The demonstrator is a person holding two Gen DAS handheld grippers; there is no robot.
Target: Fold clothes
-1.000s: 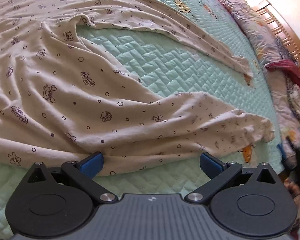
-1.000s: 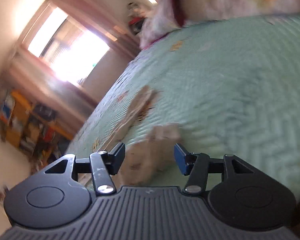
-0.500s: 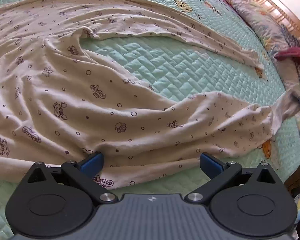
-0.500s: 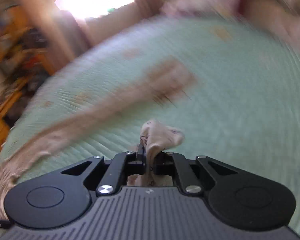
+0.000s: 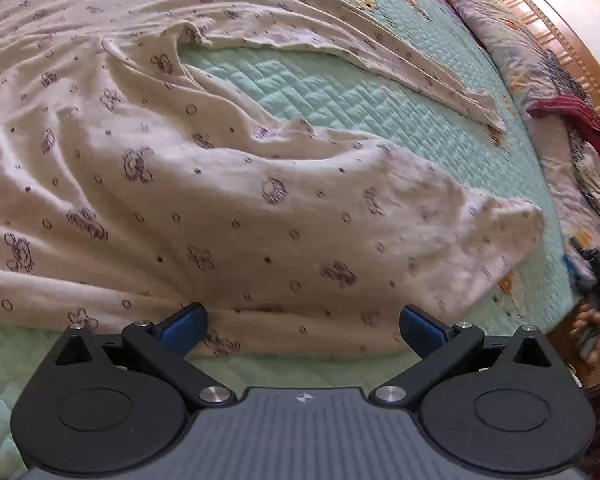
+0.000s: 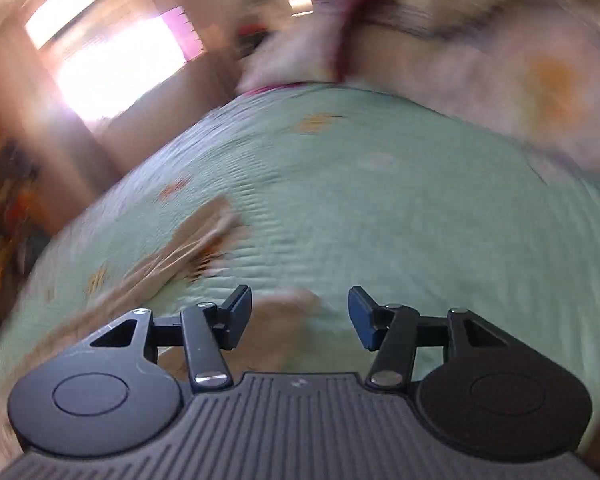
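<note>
One cream printed garment (image 5: 228, 184) lies spread on one green quilted bedspread (image 5: 340, 92), two legs: near leg (image 5: 440, 232) ends at a rumpled cuff, far leg (image 5: 400, 68) stretched thin, bare quilt between them. Left gripper (image 5: 302, 326) low over the near hem, jaws wide, blue pads either side of the cloth edge, not pinching. Right gripper (image 6: 300, 312) has just been opening, jaws now partway apart, a blurred bit of cream cloth (image 6: 288, 320) below the gap, pads not pressing it. Left view only: whole garment, rumpled bedding pile (image 5: 548, 92) along the right edge, wooden headboard (image 5: 560, 36), a hand (image 5: 592, 332) at far right. Right view only: bright window (image 6: 112, 56), far leg cuff (image 6: 204, 236) as a blur, very smeared overall.
</note>
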